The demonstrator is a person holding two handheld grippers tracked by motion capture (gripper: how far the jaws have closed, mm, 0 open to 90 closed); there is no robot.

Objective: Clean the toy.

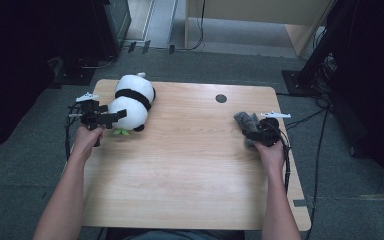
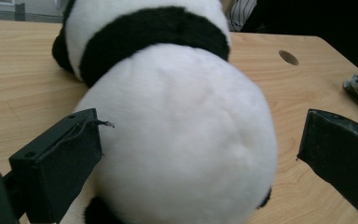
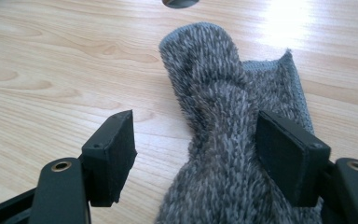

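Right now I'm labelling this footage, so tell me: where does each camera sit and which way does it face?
High view: above the person's side, looking forward and down on the table; forearms, left gripper, right gripper.
Left gripper view: along open jaws flanking the plush panda.
Right gripper view: along open jaws around the grey sock.
Shared: both gripper views show the table's round hole.
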